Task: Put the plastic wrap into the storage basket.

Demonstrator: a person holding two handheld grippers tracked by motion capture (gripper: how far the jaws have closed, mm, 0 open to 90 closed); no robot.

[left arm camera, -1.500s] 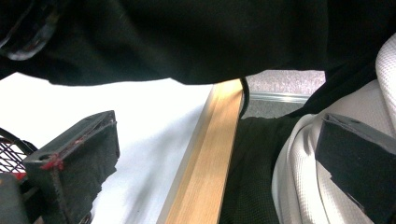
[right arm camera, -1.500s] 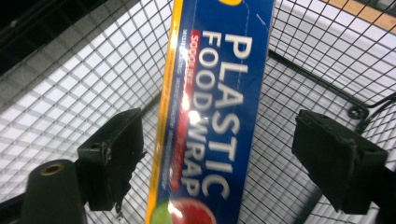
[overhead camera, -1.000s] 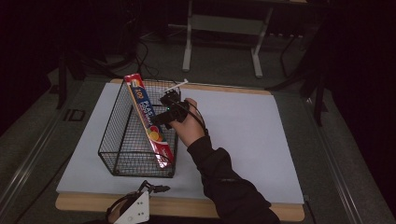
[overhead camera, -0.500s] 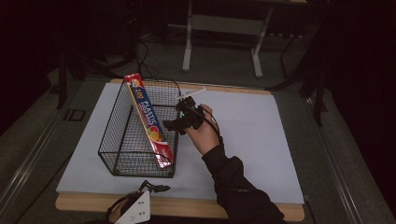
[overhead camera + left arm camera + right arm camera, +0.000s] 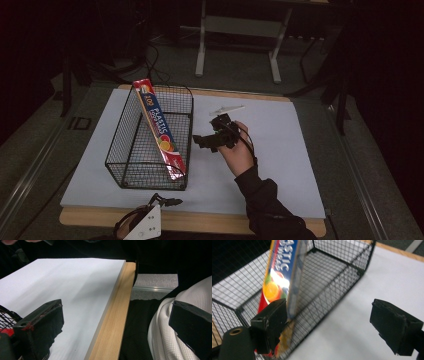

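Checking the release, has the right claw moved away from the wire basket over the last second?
Yes. The right claw has drawn back from the wire basket, rightward over the white mat and nearer the person; it now sits open beside the basket.

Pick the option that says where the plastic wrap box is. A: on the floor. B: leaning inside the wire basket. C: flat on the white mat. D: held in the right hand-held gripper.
B: the plastic wrap box leans tilted inside the wire basket, while the right hand-held gripper sits open beside it.
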